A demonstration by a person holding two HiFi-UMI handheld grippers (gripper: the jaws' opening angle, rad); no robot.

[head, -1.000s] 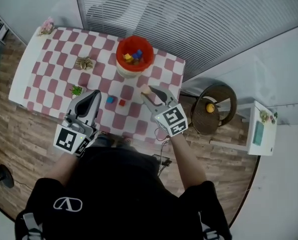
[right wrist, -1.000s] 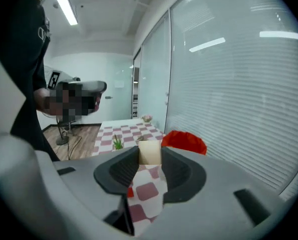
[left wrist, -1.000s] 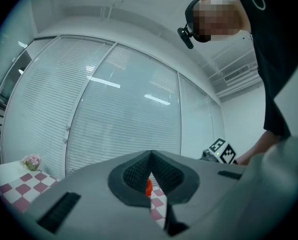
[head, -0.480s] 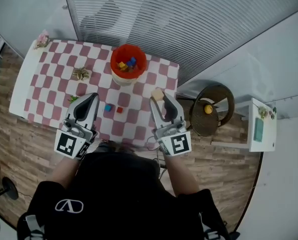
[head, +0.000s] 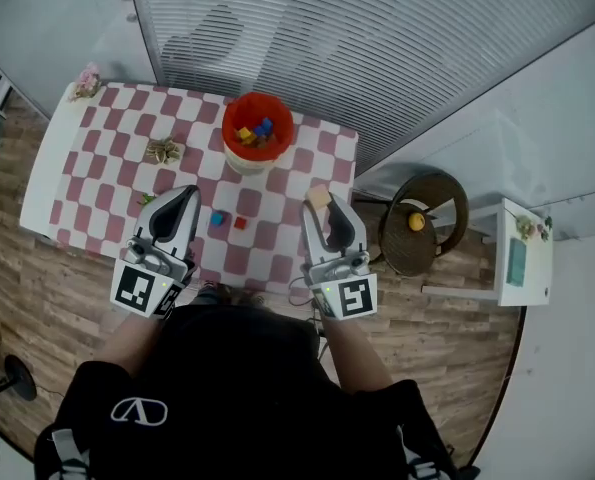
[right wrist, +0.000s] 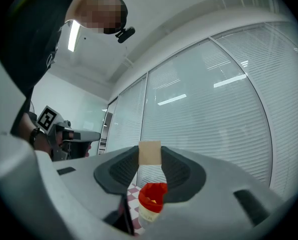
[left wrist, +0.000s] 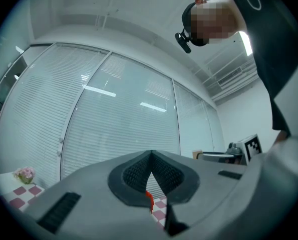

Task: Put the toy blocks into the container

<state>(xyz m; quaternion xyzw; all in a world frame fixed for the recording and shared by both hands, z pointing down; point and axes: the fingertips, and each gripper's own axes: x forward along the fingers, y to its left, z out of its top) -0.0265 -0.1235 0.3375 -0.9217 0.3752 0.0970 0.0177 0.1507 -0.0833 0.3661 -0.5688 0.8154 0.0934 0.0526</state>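
A tan block is pinched between the jaw tips of the right gripper, nearer the person than the container and to its right. A blue block and a red block lie on the table just in front of the container. More blocks sit inside it. The left gripper, front-left of the container, has its jaws together with nothing in them.

An office, it seems: a glass wall with blinds past the right claw, wood floor below.
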